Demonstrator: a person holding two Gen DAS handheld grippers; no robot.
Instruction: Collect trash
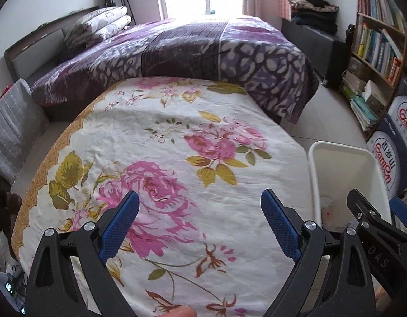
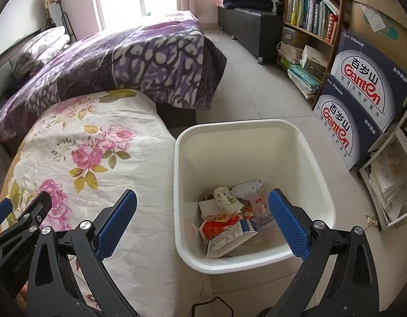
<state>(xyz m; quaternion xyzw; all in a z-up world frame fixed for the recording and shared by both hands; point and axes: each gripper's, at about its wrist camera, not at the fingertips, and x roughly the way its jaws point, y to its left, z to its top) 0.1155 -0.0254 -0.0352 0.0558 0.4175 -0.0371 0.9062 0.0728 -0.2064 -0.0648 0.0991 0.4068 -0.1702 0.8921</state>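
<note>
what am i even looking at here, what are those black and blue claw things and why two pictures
Those are two hand-held grippers, one in each of a person's hands, each carrying a fisheye camera that looks out along its blue fingers. One picture comes from the left gripper, which hangs open over a flowered sheet with no trash visible on it. The other comes from the right gripper, open over a white bin on the floor beside the bed. The bin holds wrappers and crumpled paper. Neither gripper holds anything.
</note>
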